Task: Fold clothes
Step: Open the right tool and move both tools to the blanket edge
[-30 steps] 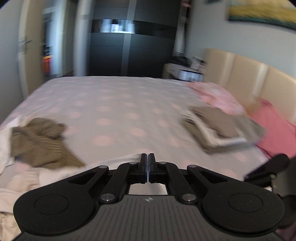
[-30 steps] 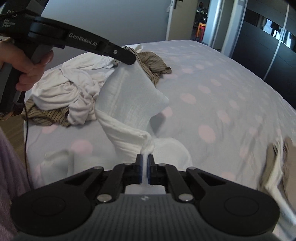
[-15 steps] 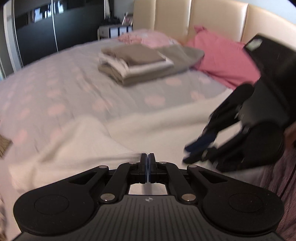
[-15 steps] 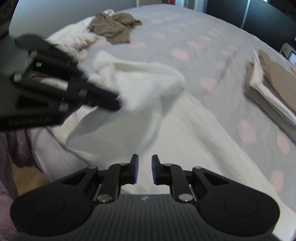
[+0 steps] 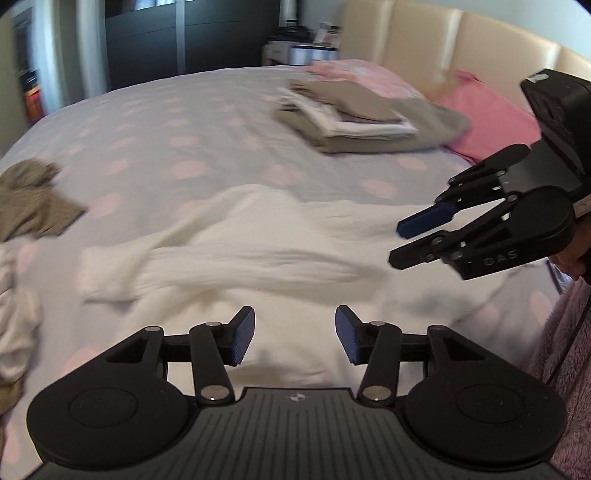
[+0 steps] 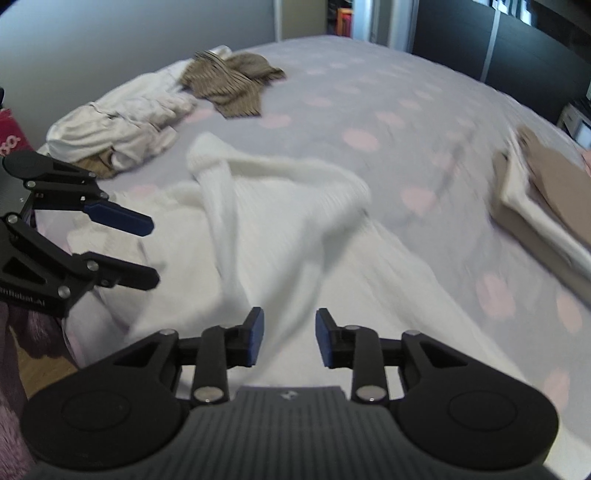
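Both your left claw (image 5: 294,338) and right claw (image 6: 289,339) are spread, empty, above the white knit sweater (image 5: 266,254) lying rumpled on the bed (image 5: 177,122). Flatten its twisted sleeve (image 6: 218,206) before creasing any fold.

This is looking like a bedroom in a home. A wide bed (image 5: 192,122) under a pale lilac cover with pink dots is filling most of both views, and a padded cream headboard (image 5: 436,48) is standing at its far end with pink pillows (image 5: 491,114) leaning against it. A tall dark wardrobe (image 5: 207,33) is running along the wall beyond the bed, and what is probably a small bedside table (image 5: 295,51), too blurred to make out well, is sitting beside the headboard. Household laundry is lying about: a folded stack (image 5: 351,118) near the pillows and a loose heap of clothes (image 6: 122,122) at the bed's other end, where an open doorway (image 6: 343,18) is showing behind.
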Motion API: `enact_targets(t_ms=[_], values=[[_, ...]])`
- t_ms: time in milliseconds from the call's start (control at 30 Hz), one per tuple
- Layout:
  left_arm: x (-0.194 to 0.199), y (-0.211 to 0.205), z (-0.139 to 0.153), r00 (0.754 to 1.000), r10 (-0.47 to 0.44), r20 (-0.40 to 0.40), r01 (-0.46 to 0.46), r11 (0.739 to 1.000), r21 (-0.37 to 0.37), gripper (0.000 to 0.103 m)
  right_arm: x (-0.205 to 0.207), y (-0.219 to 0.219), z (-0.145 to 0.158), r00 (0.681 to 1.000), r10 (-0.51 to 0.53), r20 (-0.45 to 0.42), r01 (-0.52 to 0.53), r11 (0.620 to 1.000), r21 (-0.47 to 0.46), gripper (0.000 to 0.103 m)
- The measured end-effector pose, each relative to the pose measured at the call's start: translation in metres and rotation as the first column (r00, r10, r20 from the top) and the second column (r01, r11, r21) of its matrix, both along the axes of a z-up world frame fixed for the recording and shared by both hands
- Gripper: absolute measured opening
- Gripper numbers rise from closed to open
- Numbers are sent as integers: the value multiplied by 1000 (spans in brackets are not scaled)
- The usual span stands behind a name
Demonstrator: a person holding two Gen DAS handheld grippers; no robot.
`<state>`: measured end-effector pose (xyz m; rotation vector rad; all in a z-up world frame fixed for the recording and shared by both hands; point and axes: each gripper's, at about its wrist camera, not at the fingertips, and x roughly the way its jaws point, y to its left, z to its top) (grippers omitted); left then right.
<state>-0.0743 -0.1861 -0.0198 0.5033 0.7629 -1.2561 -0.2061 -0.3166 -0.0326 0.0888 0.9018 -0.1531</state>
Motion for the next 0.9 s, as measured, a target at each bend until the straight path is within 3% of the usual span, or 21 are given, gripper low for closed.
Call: enact_targets(t_ms=[200, 367, 633, 667, 733, 767, 800, 900], values=[[26, 28, -14, 998, 47, 52, -51, 996, 76, 49, 62, 14, 9, 994, 108, 30, -108, 994, 6, 44], [33, 48, -35, 996, 47, 72, -56, 989, 134, 50, 111, 16, -6, 991, 131, 3, -131, 991, 31, 48], [43, 59, -63, 991, 121, -61, -106, 971, 213, 48, 167, 10, -35, 993, 108, -40, -105, 991, 80, 51], [43, 59, -66, 988, 123, -89, -100, 969, 224, 48, 171, 9, -39, 993, 108, -45, -103, 989, 103, 48], [43, 59, -69, 983, 124, -136, -90, 968, 233, 36, 176, 8, -47, 992, 113, -58, -104, 984, 148, 36], [42, 60, -68, 983, 121, -139, -88, 971, 224, 32, 176, 10, -48, 991, 113, -68, -102, 984, 149, 27], [42, 61, -66, 983, 118, -137, -87, 972, 217, 25, 175, 11, -49, 991, 114, -75, -102, 984, 146, 10], [44, 63, -58, 982, 121, -144, -94, 978, 186, 10, 166, 11, -37, 993, 103, -52, -97, 989, 108, 8]])
